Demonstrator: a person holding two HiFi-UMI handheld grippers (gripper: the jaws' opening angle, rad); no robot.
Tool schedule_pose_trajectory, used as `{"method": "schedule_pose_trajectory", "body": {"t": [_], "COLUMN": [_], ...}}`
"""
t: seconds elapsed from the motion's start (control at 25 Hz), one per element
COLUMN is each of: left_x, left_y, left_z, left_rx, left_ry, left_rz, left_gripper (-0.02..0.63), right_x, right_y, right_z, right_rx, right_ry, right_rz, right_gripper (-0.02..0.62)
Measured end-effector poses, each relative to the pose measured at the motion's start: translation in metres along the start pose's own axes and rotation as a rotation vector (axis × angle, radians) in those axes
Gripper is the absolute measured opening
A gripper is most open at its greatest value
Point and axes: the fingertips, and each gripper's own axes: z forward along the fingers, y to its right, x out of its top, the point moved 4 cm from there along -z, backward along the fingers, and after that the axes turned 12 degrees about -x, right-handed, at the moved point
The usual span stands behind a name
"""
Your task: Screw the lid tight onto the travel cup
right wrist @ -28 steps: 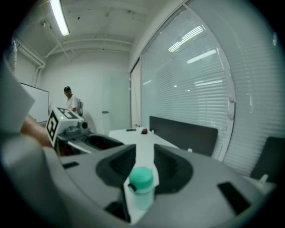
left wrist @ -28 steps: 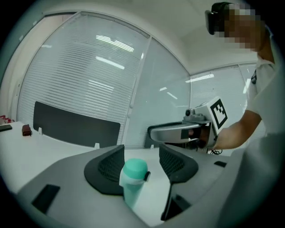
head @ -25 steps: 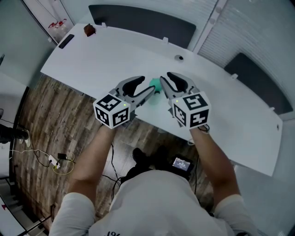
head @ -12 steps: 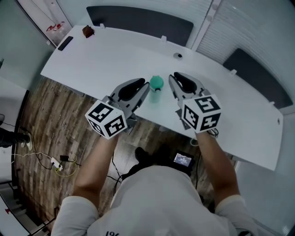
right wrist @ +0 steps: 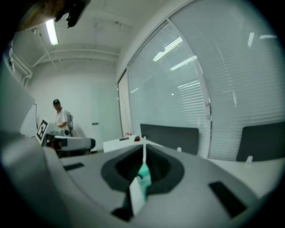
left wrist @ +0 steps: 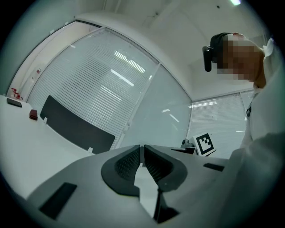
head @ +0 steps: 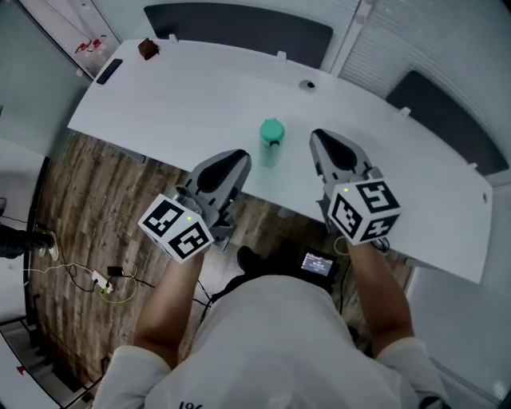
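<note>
The travel cup point(head: 271, 142) stands upright on the white table point(head: 184, 88) with its green lid point(head: 272, 129) on top, and nothing touches it. My left gripper point(head: 238, 157) hangs near the table's front edge, left of the cup and clear of it. In the left gripper view its jaws point(left wrist: 142, 153) meet with nothing between them. My right gripper point(head: 319, 137) is off to the cup's right, also apart from it. Its jaws point(right wrist: 144, 147) are shut and empty, and a sliver of the cup point(right wrist: 143, 173) shows through the slit behind them.
A small brown object point(head: 147, 48) and a flat black item point(head: 108, 70) lie at the table's far left end. A round grommet point(head: 308, 84) sits behind the cup. Dark panels point(head: 239, 24) stand behind the table. Cables point(head: 104, 279) lie on the wooden floor at the left.
Both grippers have drawn back from the cup toward the person and spread apart, and their jaws have closed. The cup, which stood between them, now stands alone.
</note>
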Motion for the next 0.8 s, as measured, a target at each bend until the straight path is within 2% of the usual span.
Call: {"method": "schedule_pose_trajectory", "body": {"t": [0.36,0.8], "left_x": [-0.005,-0.036], "left_y": [0.014,0.037], "left_z": [-0.03,-0.066], "left_rx": [-0.02,-0.039], "left_ry": [0.001,-0.066], "left_rz": [-0.052,-0.096], "left_gripper": [0.051,0.05], "right_x": [-0.014,-0.04], "right_y": [-0.009,-0.023], "right_z": [-0.024,-0.059], "right_rx": [-0.039,-0.069], "right_ry": [-0.025,-0.06], "right_rz": [0.051,0.078], "right_gripper": [0.026,0.023]}}
